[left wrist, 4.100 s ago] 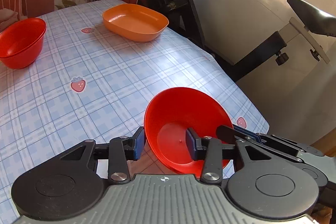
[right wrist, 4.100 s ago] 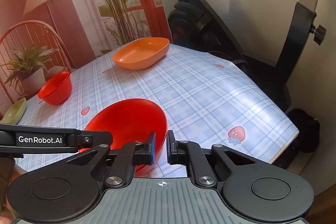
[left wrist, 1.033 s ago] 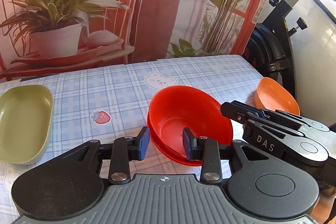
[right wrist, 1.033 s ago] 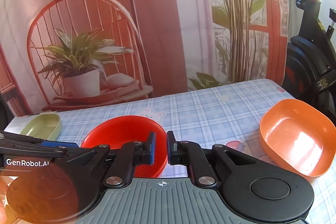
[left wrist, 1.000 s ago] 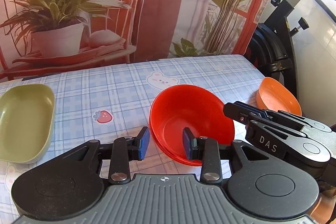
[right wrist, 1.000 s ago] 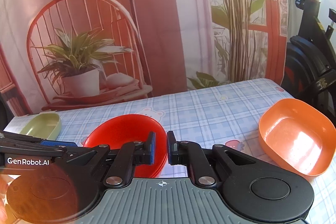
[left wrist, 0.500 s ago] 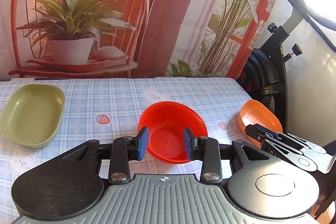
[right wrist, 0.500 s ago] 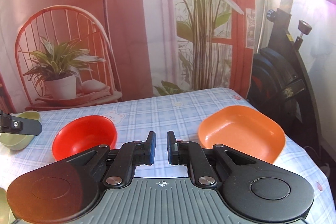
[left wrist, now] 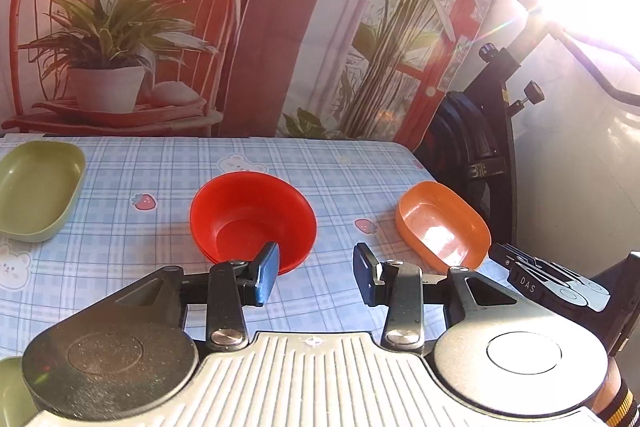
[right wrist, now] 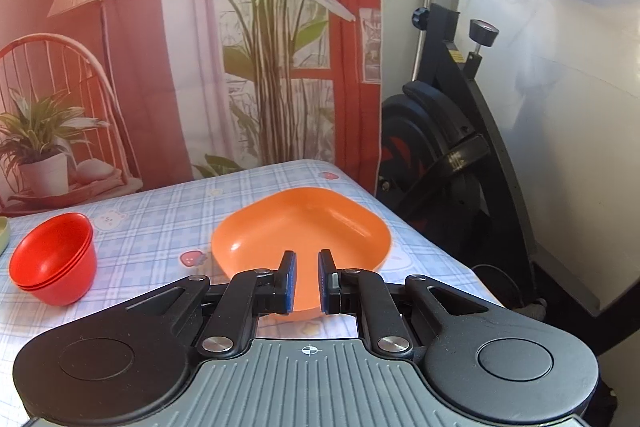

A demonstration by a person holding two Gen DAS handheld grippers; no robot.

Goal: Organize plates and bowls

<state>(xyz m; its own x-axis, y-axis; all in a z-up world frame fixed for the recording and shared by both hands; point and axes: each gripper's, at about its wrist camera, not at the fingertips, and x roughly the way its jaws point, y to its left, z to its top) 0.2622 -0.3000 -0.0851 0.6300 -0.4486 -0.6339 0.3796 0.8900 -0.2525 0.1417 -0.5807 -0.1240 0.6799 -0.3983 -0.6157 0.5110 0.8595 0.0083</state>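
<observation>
Checked table (right wrist: 168,227): orange dish (right wrist: 304,227) seemingly just beyond right gripper (right wrist: 306,283).

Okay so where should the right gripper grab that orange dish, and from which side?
Take the orange dish by its near rim, coming straight in from the right gripper side. It sits upright and open, with a thin raised wall that one finger could slip inside and one outside. The far rim lies near the table edge.

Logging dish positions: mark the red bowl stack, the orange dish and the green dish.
red bowl stack (left wrist: 256,215), left wrist view, inner wall of top bowl
orange dish (right wrist: 304,227), right wrist view, inside floor
green dish (left wrist: 34,187), left wrist view, inside floor
</observation>
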